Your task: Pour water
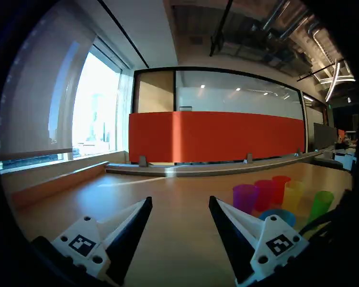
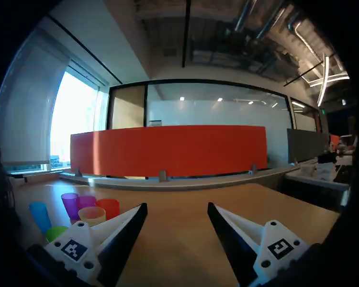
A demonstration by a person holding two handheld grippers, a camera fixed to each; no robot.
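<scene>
Left gripper (image 1: pixel 180 200) and right gripper (image 2: pixel 177 206) both have their jaws wide open, holding nothing. The plastic cups (image 1: pixel 245 197) sit bunched on the bench (image 1: pixel 179 184), off to the left gripper's right. They look light, thin and probably slick, so a gentle mid-wall pinch seems best.

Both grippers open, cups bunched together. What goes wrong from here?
1. The cups stand tightly clustered; the left gripper reaching for the purple cup may topple its neighbours.
2. For the right gripper, the yellow cup and green cup sit partly behind its finger, so alignment is hard to judge.
</scene>
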